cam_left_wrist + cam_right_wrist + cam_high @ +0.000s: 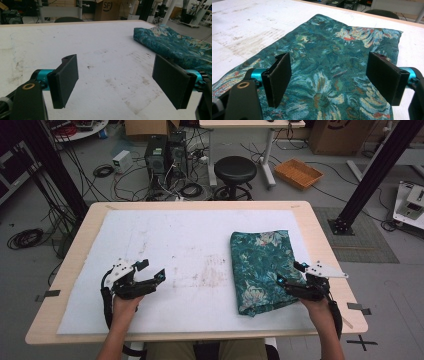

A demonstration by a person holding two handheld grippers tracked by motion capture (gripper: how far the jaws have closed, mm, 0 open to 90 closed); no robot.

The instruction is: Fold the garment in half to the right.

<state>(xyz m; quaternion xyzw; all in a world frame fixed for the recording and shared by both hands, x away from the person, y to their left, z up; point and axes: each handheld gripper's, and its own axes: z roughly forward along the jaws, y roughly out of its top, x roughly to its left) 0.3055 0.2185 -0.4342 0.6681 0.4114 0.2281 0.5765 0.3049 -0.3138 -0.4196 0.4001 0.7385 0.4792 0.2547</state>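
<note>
While the folded teal floral cloth (261, 270) lies flat on the right half of the white mat (165, 245) that covers the table (65, 265), the right gripper (290, 273) is held at the cloth's near right edge, its jaws spread wide and empty. In the right gripper view, the right gripper (328, 80) looks along the cloth (329, 57), whose patterned surface runs under and between the two black jaws toward the far end; whether the jaws touch the fabric cannot be told. The left gripper (151, 270) is over the bare, stained mat at the near left, well apart from the cloth, with its jaws likewise wide open and holding nothing. In the left gripper view, the cloth (172, 45) lies to the far right of the left gripper (115, 82).
</note>
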